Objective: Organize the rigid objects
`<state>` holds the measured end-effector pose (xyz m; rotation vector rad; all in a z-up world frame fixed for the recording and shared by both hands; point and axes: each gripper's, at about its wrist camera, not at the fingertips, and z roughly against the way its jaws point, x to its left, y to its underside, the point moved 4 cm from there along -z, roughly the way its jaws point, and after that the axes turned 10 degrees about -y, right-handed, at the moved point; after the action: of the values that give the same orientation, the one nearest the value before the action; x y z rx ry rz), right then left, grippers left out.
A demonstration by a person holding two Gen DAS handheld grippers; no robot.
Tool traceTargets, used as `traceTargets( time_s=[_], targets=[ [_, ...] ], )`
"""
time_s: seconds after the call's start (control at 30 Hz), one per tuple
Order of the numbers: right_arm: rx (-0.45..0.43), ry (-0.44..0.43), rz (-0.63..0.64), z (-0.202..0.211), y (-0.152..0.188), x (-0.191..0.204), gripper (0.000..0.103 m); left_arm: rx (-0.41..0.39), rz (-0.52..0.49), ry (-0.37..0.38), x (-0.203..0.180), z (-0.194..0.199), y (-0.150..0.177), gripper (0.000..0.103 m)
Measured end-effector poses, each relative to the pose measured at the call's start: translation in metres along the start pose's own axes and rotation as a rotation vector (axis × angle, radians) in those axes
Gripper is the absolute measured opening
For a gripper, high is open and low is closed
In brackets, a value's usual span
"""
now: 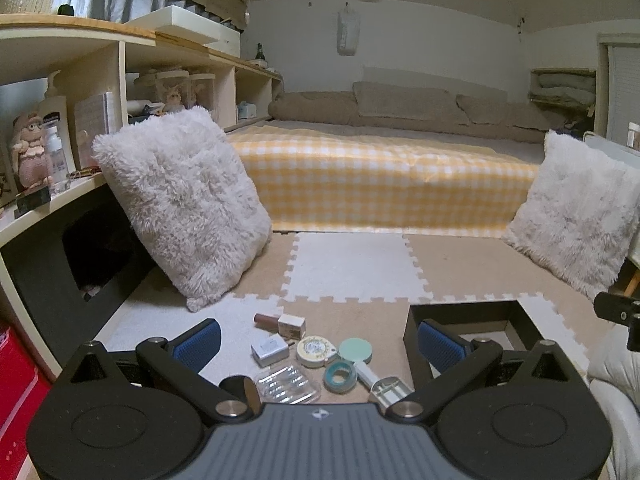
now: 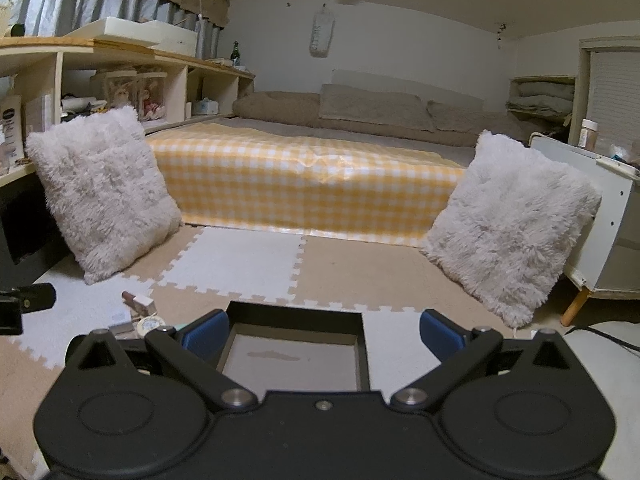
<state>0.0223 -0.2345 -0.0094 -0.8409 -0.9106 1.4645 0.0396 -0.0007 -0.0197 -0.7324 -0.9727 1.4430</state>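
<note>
Left wrist view: left gripper (image 1: 318, 344) hangs spread and empty over small items on the foam mat (image 1: 352, 268).
Round tin (image 1: 315, 351), tape roll (image 1: 340, 376) and clear case (image 1: 289, 385) lie left of the black tray (image 2: 294, 354) (bare inside); right gripper (image 2: 322, 336) gapes wide above it, grasping nothing.

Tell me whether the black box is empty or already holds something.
Empty: the black box shows only its bare pale bottom in the right wrist view, with no items inside.

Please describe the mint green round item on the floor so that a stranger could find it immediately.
Look at the puzzle floor mat before the bed, left of the black tray, where small items lie clustered. The mint green disc lies just right of the cream round tin. It alone is plain, flat and mint coloured.
</note>
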Motion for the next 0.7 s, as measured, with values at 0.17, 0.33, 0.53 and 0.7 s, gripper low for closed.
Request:
traceTargets(
  time_s=[0.17, 0.33, 0.53, 0.7],
  targets=[
    [-0.015, 0.007, -0.032, -0.006, -0.012, -0.017, 0.103, -0.024, 0.04, -0.029, 0.008, -0.005, -0.016, 0.103],
    [-0.006, 0.03, -0.073, -0.022, -0.02, -0.042, 0.103, -0.028, 0.099, -0.028, 0.019, -0.014, -0.03, 0.103],
    [-0.035, 0.071, -0.162, -0.04, -0.025, -0.076, 0.103, 0.024, 0.067, -0.02, 0.024, -0.04, -0.044, 0.103],
    [-0.033, 0.13, -0.208, -0.061, -0.023, -0.11, 0.103, 0.121, 0.068, -0.016, 0.026, -0.077, -0.045, 0.103]
  ],
)
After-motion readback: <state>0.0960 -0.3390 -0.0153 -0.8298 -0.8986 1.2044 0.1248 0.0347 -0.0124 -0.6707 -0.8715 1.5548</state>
